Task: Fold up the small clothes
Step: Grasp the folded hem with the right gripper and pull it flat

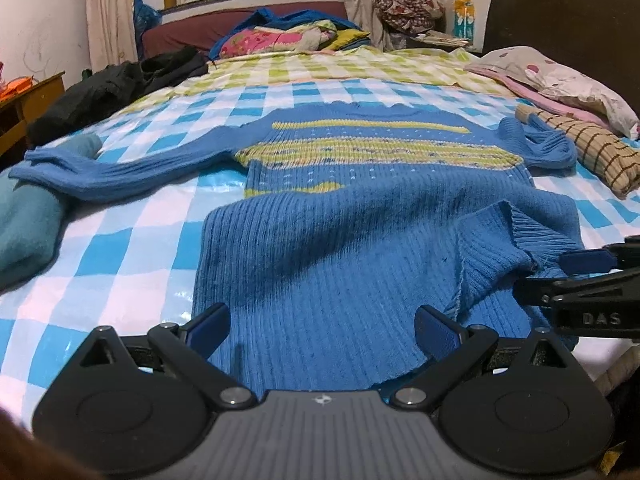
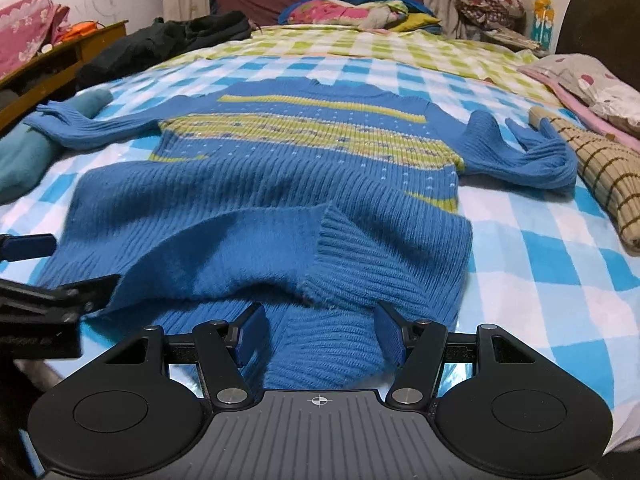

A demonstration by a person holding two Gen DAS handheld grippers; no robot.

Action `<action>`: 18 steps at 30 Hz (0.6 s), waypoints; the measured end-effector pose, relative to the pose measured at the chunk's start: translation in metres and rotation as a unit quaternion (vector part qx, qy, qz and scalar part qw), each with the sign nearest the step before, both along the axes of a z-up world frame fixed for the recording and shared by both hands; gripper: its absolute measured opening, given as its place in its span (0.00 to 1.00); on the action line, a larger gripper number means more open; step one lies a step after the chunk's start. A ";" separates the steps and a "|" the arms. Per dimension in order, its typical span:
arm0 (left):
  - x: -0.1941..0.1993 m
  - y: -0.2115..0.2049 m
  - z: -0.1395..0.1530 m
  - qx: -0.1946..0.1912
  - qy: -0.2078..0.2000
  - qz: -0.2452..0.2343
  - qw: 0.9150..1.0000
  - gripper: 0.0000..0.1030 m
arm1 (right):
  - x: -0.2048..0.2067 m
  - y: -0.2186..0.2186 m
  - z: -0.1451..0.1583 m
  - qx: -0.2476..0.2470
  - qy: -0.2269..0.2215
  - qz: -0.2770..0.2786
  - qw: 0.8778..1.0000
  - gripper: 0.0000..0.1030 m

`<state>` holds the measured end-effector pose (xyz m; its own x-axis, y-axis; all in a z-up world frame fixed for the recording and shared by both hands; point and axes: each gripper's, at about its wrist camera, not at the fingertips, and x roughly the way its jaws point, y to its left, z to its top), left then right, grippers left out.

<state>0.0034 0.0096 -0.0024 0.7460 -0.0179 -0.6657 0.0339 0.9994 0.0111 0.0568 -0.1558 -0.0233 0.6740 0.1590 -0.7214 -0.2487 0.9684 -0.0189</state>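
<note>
A blue knitted sweater (image 1: 340,240) (image 2: 256,184) with yellow-green stripes lies spread on the blue-and-white checked bed sheet (image 1: 132,248) (image 2: 540,248), sleeves out to both sides. Its bottom part is folded up toward the chest, and a ribbed hem corner (image 2: 340,240) lies loose on top. My left gripper (image 1: 323,320) is open, its fingers straddling the near left edge of the sweater. My right gripper (image 2: 322,328) is open too, with the near fold of knit between its blue pads. Each gripper shows at the other view's edge: right gripper (image 1: 560,276), left gripper (image 2: 60,266).
A teal garment (image 1: 28,224) lies at the left under one sleeve. A beige checked garment (image 1: 592,152) and a pillow (image 1: 560,76) lie at the right. Black clothing (image 1: 112,88), a bedding pile (image 1: 288,36), a wooden desk (image 2: 60,52) and a dark headboard (image 1: 560,12) ring the bed.
</note>
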 end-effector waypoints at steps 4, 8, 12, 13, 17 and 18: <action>0.000 0.001 0.003 0.000 -0.007 -0.003 1.000 1.00 | 0.004 -0.005 0.001 -0.011 0.000 -0.006 1.000 0.39; -0.001 0.002 0.004 -0.005 -0.009 -0.008 1.000 1.00 | 0.003 -0.024 0.006 0.006 0.011 -0.025 1.000 0.11; -0.004 0.002 0.006 -0.006 -0.013 -0.013 1.000 1.00 | -0.006 -0.041 0.014 0.008 0.012 -0.039 0.999 0.05; -0.006 0.003 0.007 -0.008 -0.014 -0.015 1.000 1.00 | -0.010 -0.045 0.017 0.009 0.013 -0.040 0.999 0.05; -0.013 0.003 0.010 -0.007 -0.017 -0.024 1.000 1.00 | -0.031 -0.059 0.029 0.004 0.015 -0.043 0.999 0.04; -0.016 0.004 0.010 -0.006 -0.016 -0.026 1.000 1.00 | -0.037 -0.062 0.032 0.004 0.017 -0.045 0.999 0.04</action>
<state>-0.0125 0.0132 0.0078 0.7651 -0.0642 -0.6407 0.0851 0.9964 0.0017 0.0198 -0.2179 0.0091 0.6609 0.1050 -0.7431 -0.1613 0.9869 -0.0041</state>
